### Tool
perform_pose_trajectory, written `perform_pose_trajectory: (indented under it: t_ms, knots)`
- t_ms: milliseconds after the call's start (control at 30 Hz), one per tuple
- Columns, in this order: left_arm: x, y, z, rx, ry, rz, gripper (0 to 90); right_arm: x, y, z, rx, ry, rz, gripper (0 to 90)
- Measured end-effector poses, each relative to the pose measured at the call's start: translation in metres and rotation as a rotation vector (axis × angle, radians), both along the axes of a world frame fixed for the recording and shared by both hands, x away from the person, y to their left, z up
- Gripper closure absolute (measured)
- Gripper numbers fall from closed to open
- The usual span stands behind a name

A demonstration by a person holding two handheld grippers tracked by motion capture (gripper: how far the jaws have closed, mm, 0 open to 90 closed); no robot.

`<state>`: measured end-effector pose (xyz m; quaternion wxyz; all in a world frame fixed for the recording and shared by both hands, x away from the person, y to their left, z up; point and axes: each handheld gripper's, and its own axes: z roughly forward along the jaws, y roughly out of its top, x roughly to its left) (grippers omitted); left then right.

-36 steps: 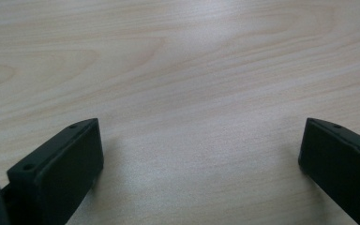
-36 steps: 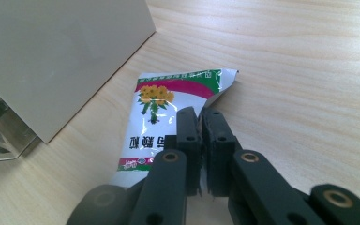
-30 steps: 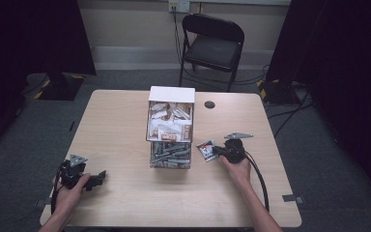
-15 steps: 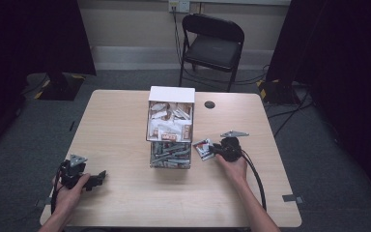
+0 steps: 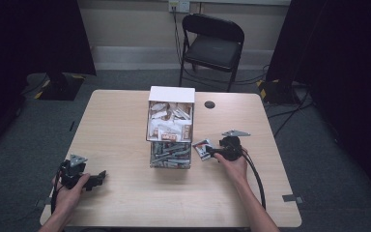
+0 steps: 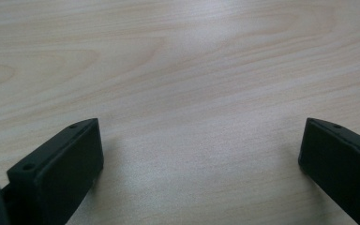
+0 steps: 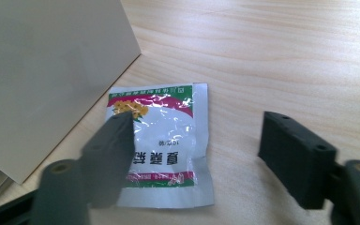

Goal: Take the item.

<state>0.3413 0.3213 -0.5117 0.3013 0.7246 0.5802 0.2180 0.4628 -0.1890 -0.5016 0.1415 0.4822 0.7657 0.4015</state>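
Right gripper first: read its jaws as wide apart, having just been opening, with the sachet lying flat on the table below and between them, pressed by neither pad. Treat this, probably, as a release almost finished, and finish it cleanly: hold the jaws spread, raise the gripper straight up before drawing back, and avoid sweeping sideways, since one jaw hangs over the sachet's edge and could likely catch the slippery foil and drag it. Mind the box just beside the sachet; steer away from its pale wall rather than along it, to avoid nudging it. Leave the sachet printed face up, just beside the box on the person's right, easy to find again. Keep the left gripper as found, jaws spread wide over bare wood with nothing between them, well apart from the box near the table's front left, parked out of the way.
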Motion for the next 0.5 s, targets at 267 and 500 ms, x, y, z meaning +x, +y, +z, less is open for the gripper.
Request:
perform_pose_trajectory:
  t_ms: [267,500]
  knots:
    - [0.0,0.0,0.0,0.0,0.0,0.0,0.0,-0.003,-0.004,0.01,-0.001,-0.013,-0.017,14.4]
    - [0.001,0.001,0.0,-0.001,-0.002,-0.01,0.0,-0.007,-0.009,0.018,-0.017,-0.005,0.0,15.0]
